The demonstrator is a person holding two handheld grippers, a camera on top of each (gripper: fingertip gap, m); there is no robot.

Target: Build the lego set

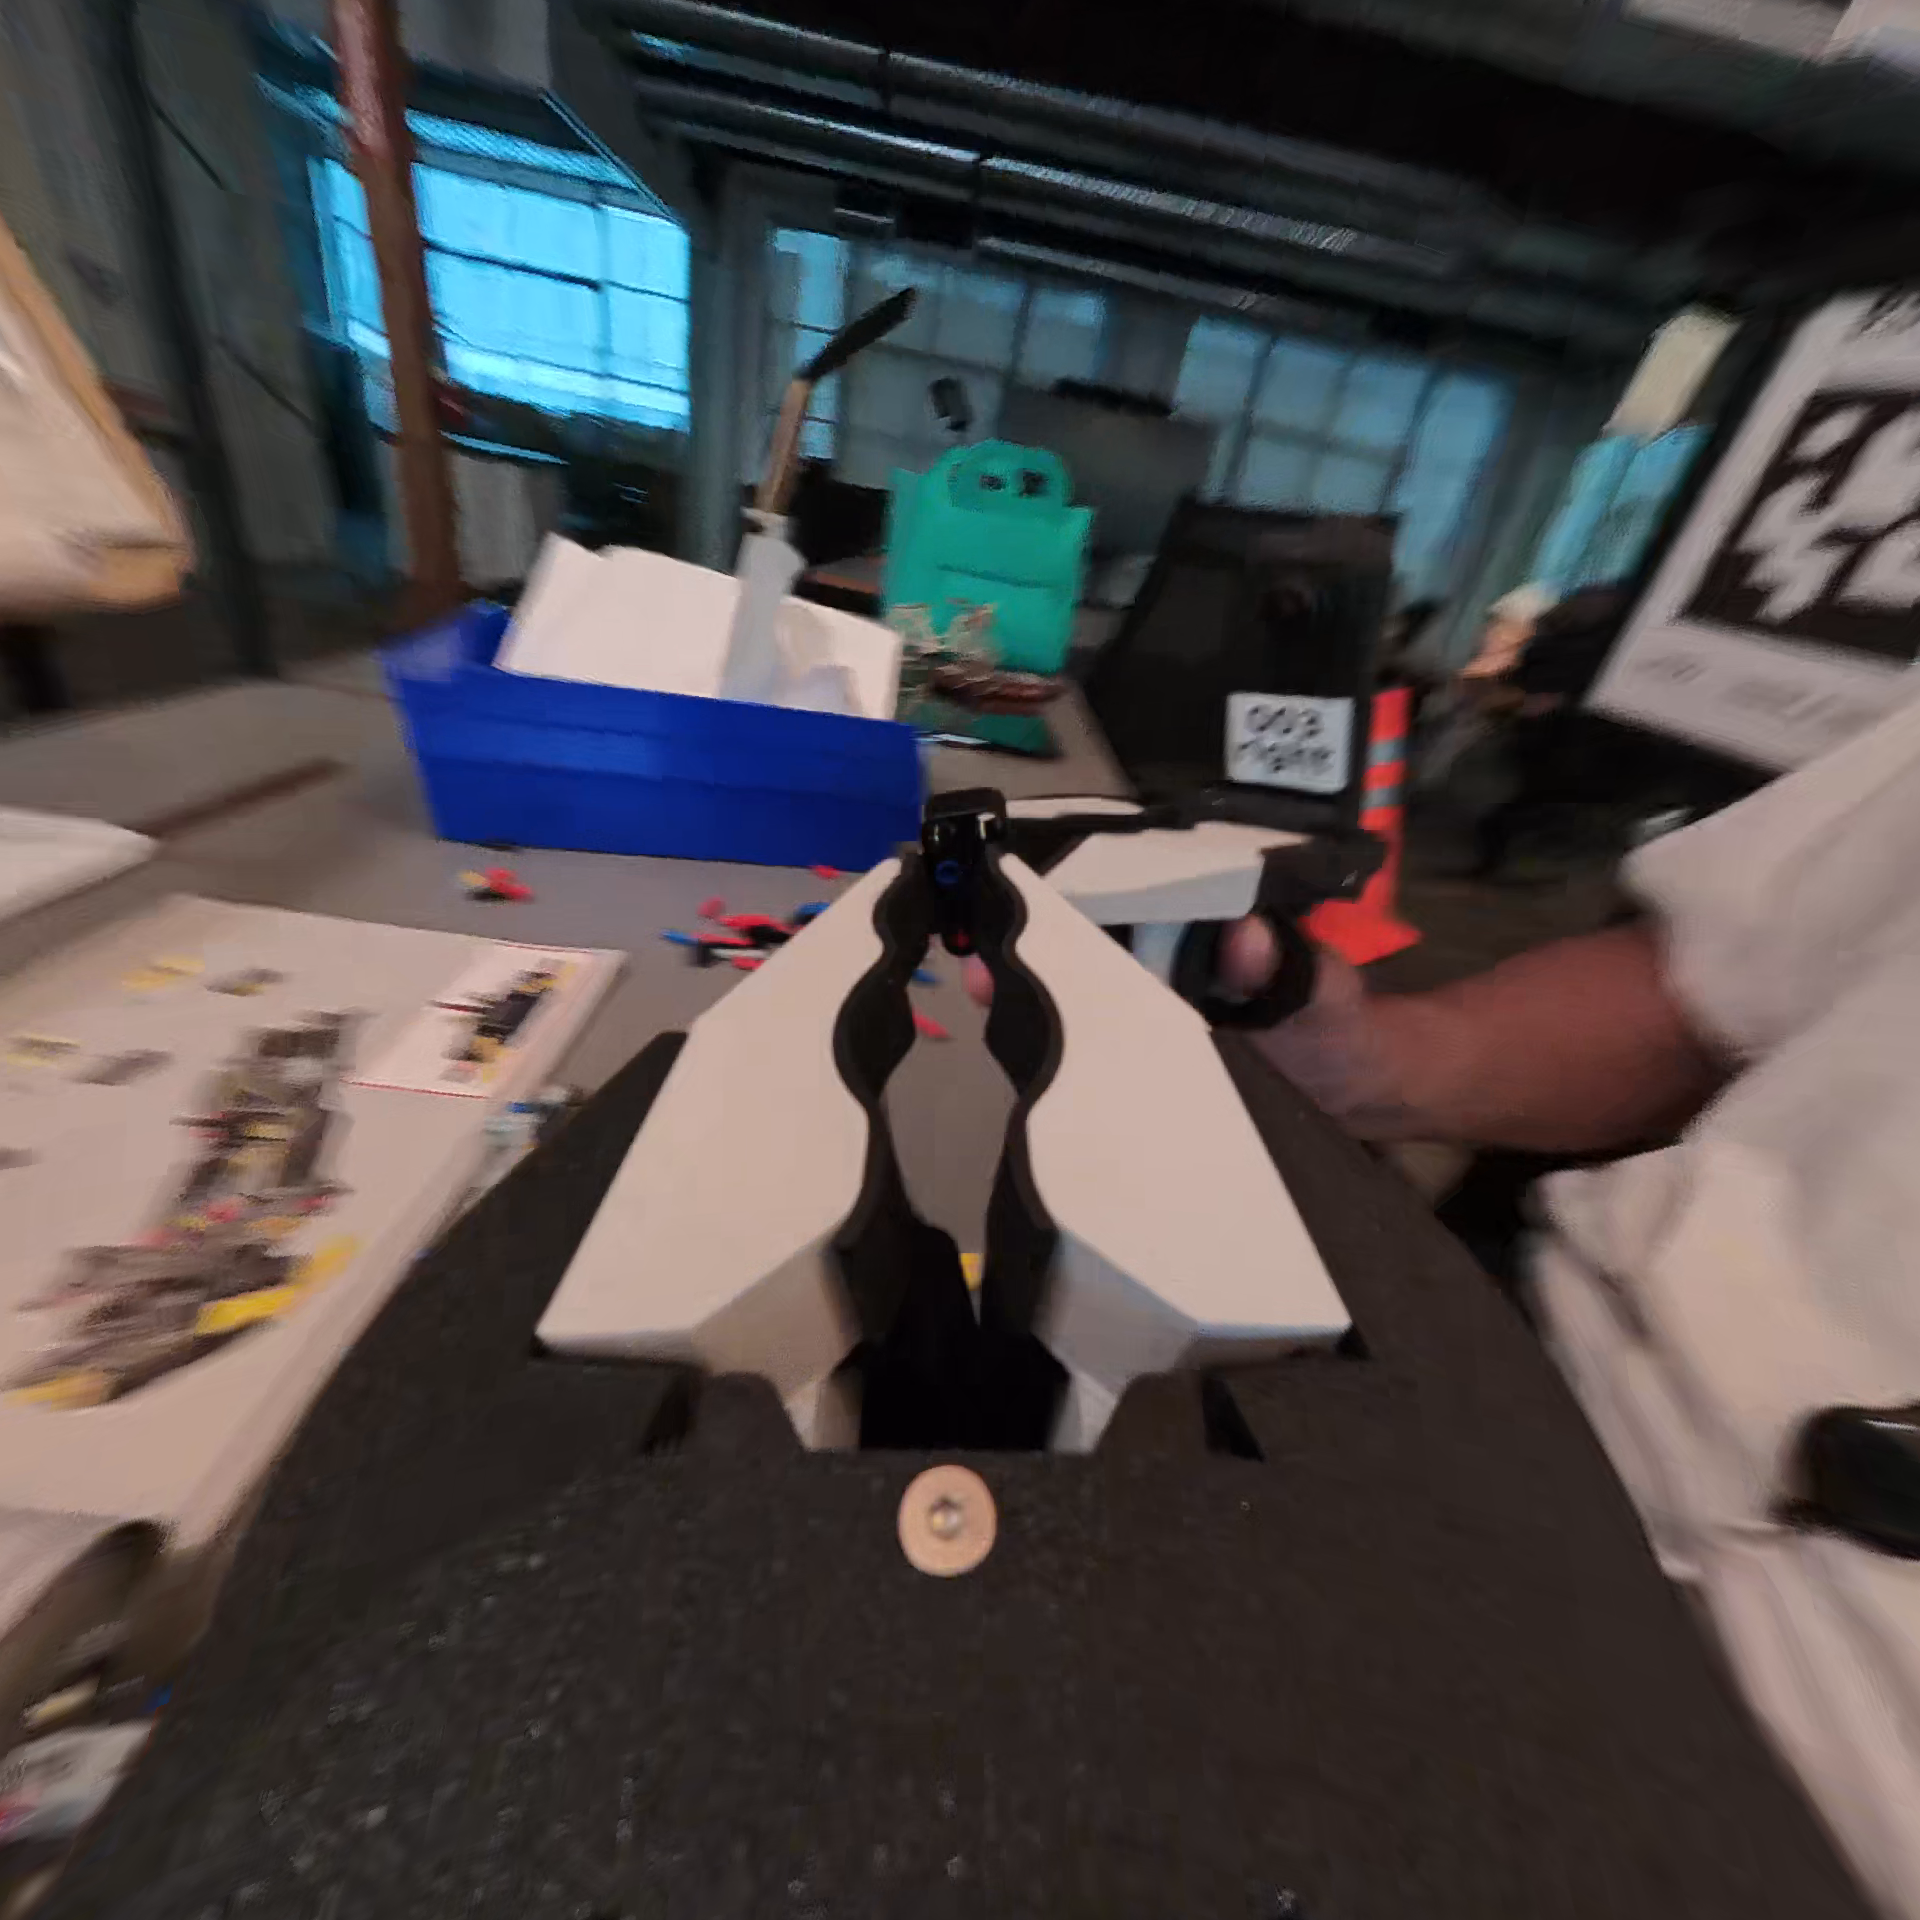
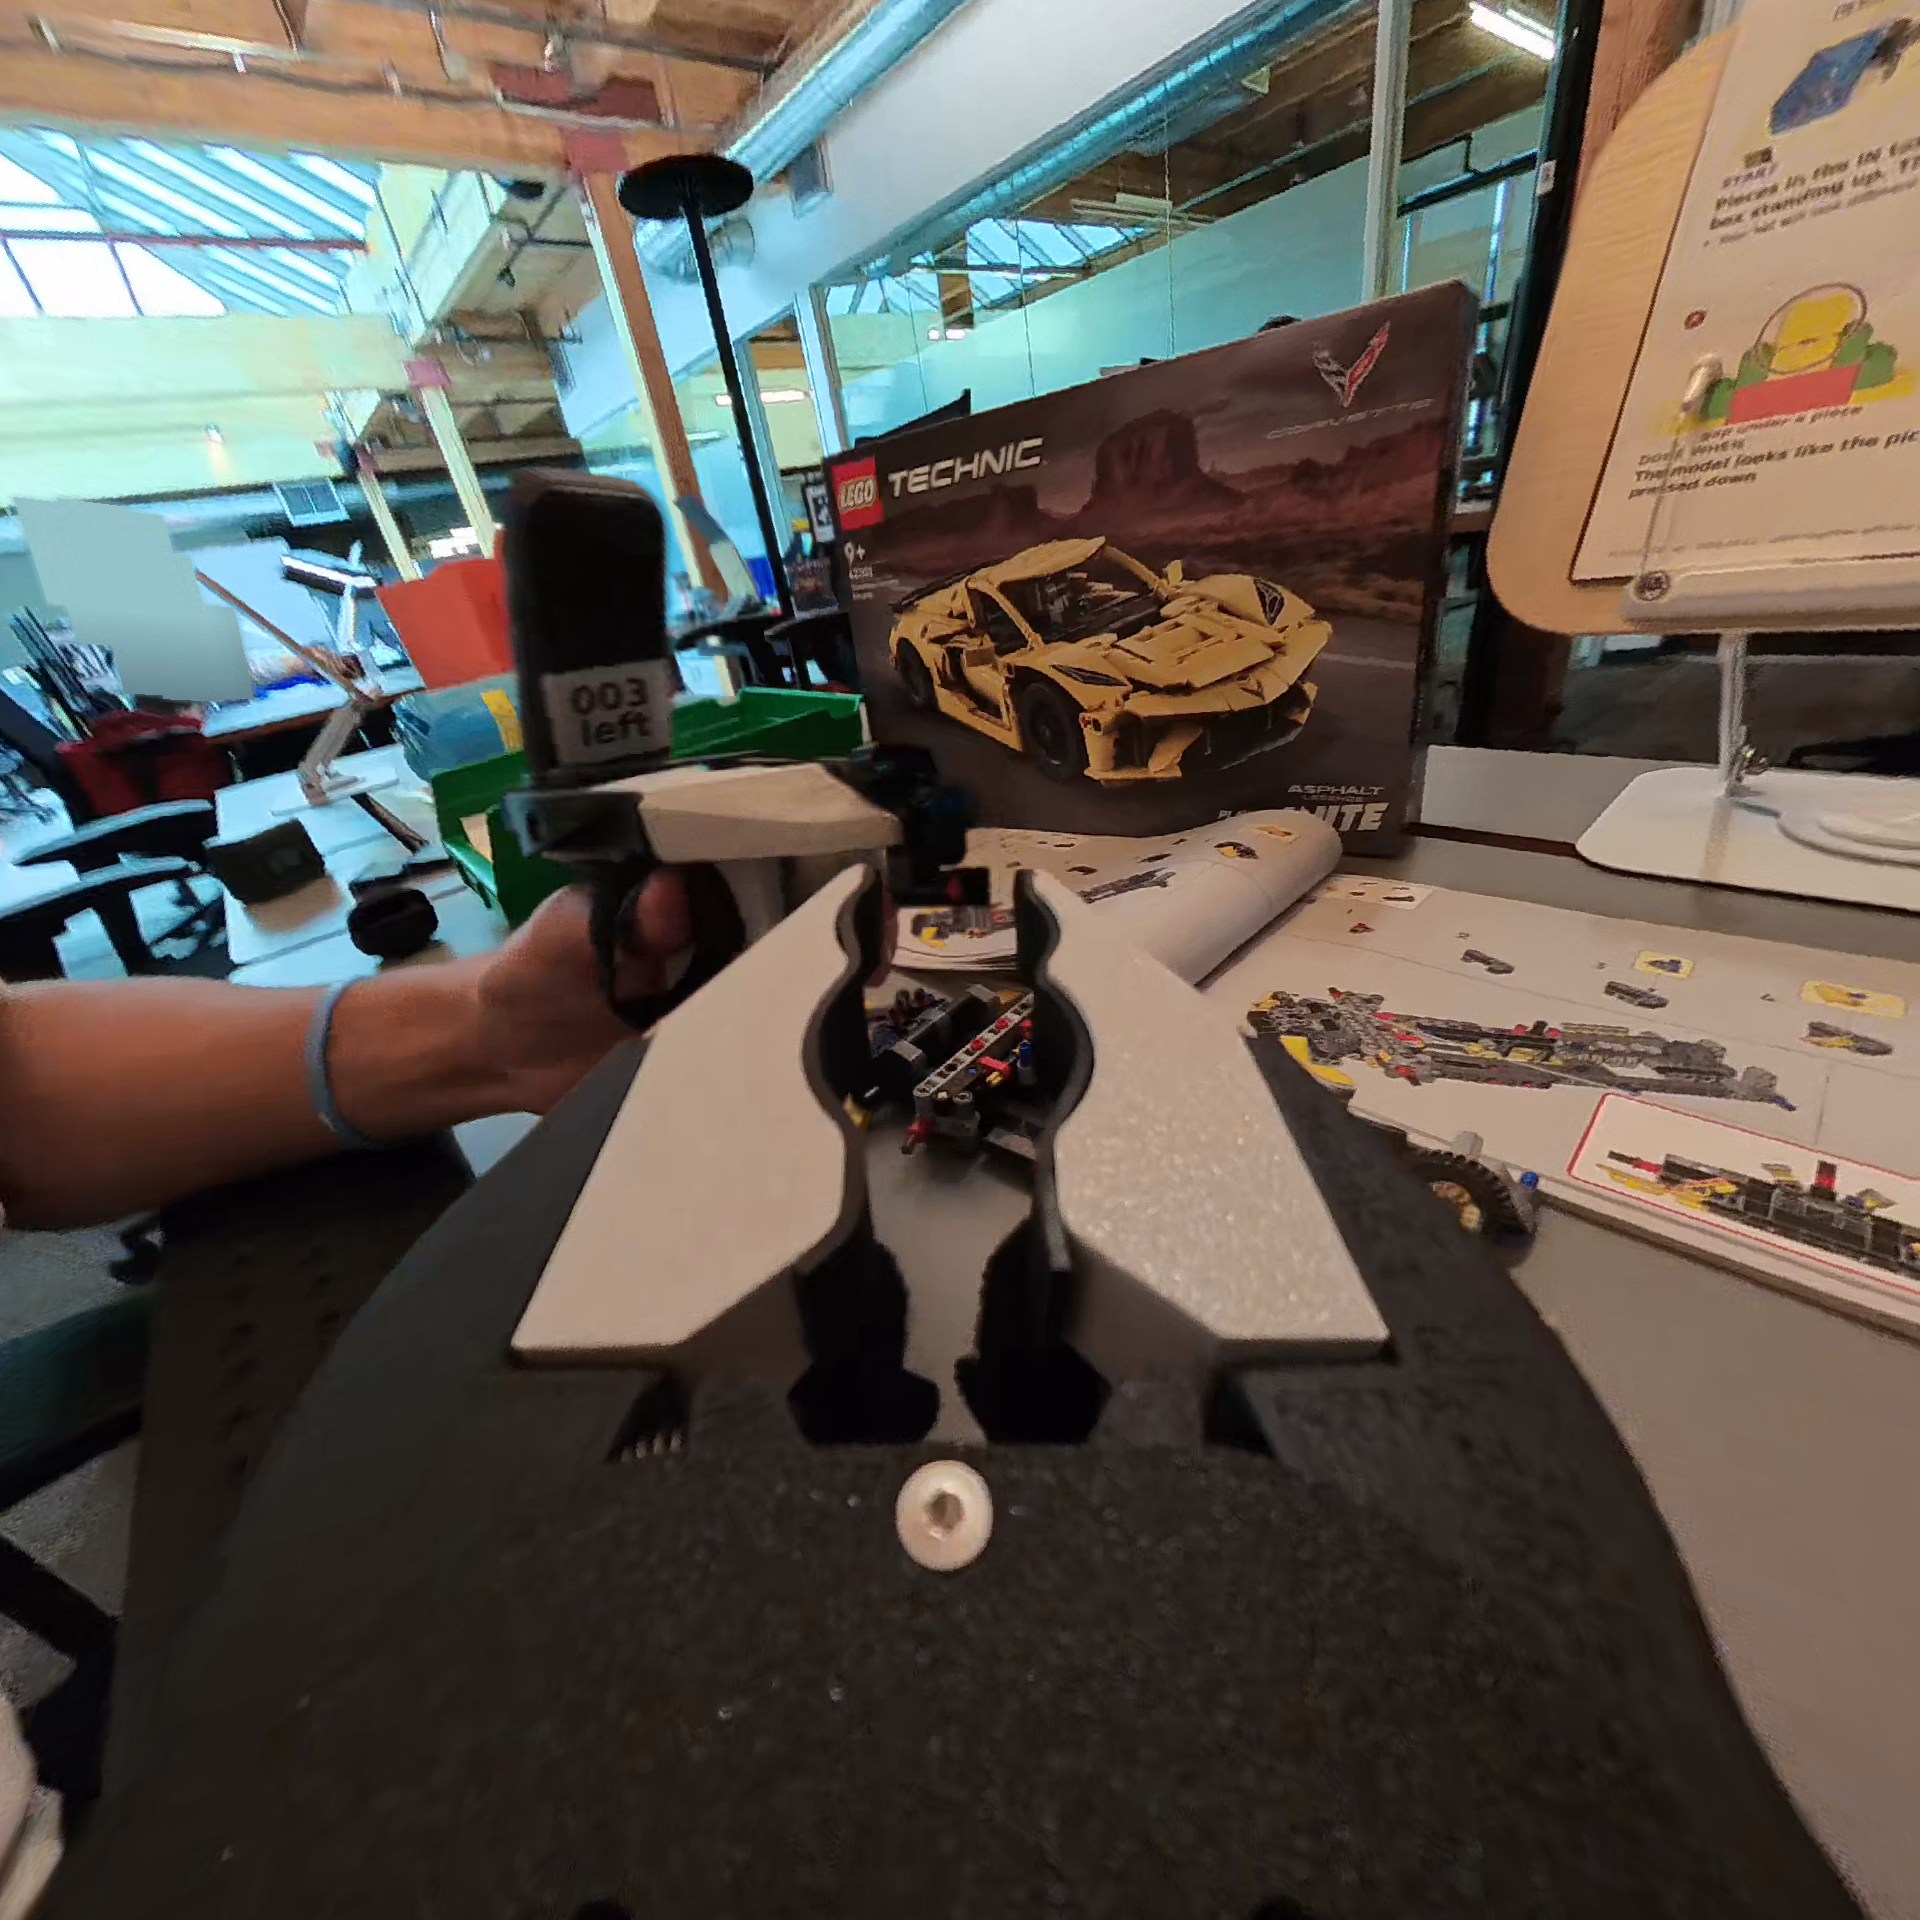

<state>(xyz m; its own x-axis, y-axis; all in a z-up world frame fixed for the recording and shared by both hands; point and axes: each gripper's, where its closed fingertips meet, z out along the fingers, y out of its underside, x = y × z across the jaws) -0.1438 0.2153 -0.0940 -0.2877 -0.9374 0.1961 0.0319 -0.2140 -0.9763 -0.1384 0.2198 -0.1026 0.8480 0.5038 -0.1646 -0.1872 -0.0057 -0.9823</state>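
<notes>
Between the tips of the left tool point(image 1: 956, 883), in the left wrist view, sits a small black lego piece point(image 1: 961, 831) with blue and red pins; the tips are pressed together on it. This view is blurred. The right tool point(image 1: 1164, 862) reaches in from the right, a hand point(image 1: 1309, 997) on its trigger, and its tips meet the same piece. Below lies the grey counter point(image 1: 260, 769) with an open instruction booklet point(image 1: 260, 1122) at left, loose red and blue pieces point(image 1: 743, 930) scattered past it, and a blue bin point(image 1: 665, 769) holding white paper farther back.

From the right wrist view, the right tool point(image 2: 951, 904) has its fingers parted by a clear gap at the tips, with the small lego piece point(image 2: 935, 831) just ahead of them; whether they touch it cannot be told here. The left tool point(image 2: 899, 821) comes in from the left, gripped by a hand point(image 2: 582, 987), and holds that piece. Down through the gap, a partly built chassis point(image 2: 961, 1060) rests on the counter point(image 2: 1662, 1455). The booklet point(image 2: 1507, 1039) lies open at right, a black gear point(image 2: 1470, 1190) beside it. A lego box point(image 2: 1143, 582) stands upright behind.
</notes>
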